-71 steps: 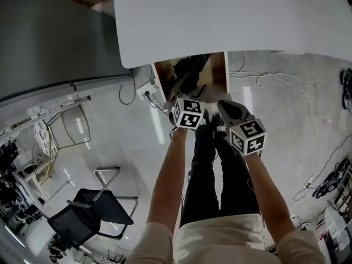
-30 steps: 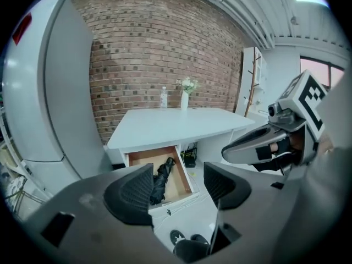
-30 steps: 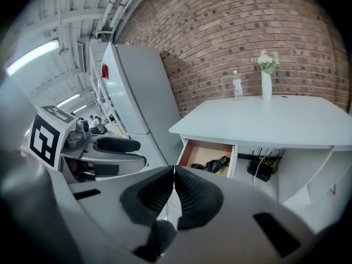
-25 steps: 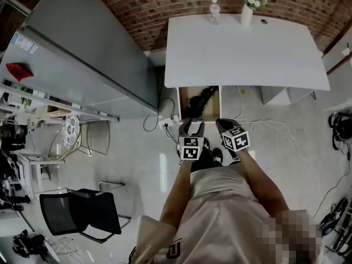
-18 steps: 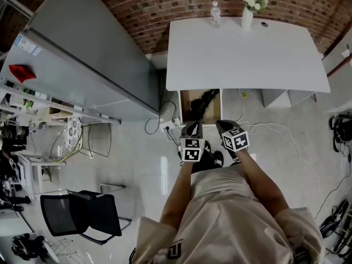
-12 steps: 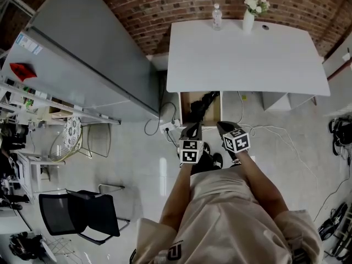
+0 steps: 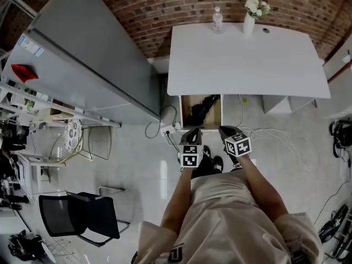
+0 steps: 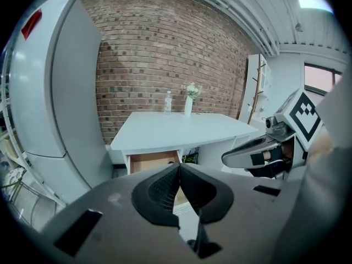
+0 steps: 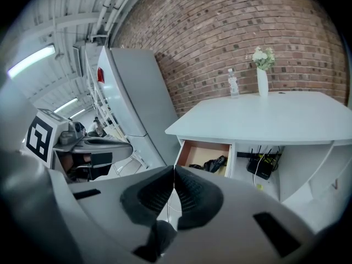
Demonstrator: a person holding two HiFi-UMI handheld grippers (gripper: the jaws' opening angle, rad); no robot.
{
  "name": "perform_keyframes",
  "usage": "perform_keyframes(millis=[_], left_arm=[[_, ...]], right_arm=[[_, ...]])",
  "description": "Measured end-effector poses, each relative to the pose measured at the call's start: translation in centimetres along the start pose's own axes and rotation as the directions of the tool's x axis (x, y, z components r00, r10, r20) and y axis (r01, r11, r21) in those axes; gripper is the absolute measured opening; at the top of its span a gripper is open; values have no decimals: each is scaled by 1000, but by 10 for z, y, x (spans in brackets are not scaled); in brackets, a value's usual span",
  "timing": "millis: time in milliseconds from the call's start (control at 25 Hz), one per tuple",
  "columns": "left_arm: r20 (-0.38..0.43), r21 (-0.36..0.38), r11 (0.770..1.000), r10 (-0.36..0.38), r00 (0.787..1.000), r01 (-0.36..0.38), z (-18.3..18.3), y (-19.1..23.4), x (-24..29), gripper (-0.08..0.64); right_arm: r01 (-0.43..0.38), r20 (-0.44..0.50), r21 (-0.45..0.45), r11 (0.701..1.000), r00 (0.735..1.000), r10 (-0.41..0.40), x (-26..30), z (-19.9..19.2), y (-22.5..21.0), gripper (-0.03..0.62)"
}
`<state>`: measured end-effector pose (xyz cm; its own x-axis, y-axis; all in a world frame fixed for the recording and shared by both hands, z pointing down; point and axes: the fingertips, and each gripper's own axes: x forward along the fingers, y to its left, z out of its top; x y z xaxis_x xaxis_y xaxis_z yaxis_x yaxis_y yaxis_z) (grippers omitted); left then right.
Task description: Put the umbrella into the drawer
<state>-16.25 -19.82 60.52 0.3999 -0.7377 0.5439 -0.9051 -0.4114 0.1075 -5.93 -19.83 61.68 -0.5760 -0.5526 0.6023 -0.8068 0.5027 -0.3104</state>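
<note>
Since a second ago the left gripper (image 8: 179, 169) has closed; its jaws now meet with nothing between them. Right gripper (image 9: 174, 172) is also closed and empty. Both hover side by side, short of the desk (image 7: 247, 59). Black umbrella (image 9: 212, 163) lies inside the open drawer (image 7: 186, 114) under the desk's left part.

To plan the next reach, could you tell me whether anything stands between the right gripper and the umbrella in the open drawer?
Nothing visible does. The right gripper, fingers together and empty, looks straight at the umbrella lying in the open drawer under the white desk, with only floor between them.
</note>
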Motion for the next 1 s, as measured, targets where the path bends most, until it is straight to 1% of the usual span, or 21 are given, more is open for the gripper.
perform_keyframes(millis=[240, 560, 760, 1000], left_arm=[[3, -25, 1000, -18, 1000, 18, 0, -5, 1, 10], [9, -26, 1000, -15, 1000, 15, 1, -6, -1, 10], [5, -33, 999, -35, 999, 35, 3, -11, -4, 9], [8, -31, 999, -32, 999, 32, 0, -12, -4, 9]], right_arm=[[-13, 15, -25, 1000, 1000, 13, -6, 5, 2, 68], [-31, 23, -50, 998, 999, 33, -9, 5, 8, 67], [-23, 27, -50, 998, 999, 25, -13, 4, 6, 67], [-10, 29, -49, 999, 1000, 12, -16, 3, 4, 67]])
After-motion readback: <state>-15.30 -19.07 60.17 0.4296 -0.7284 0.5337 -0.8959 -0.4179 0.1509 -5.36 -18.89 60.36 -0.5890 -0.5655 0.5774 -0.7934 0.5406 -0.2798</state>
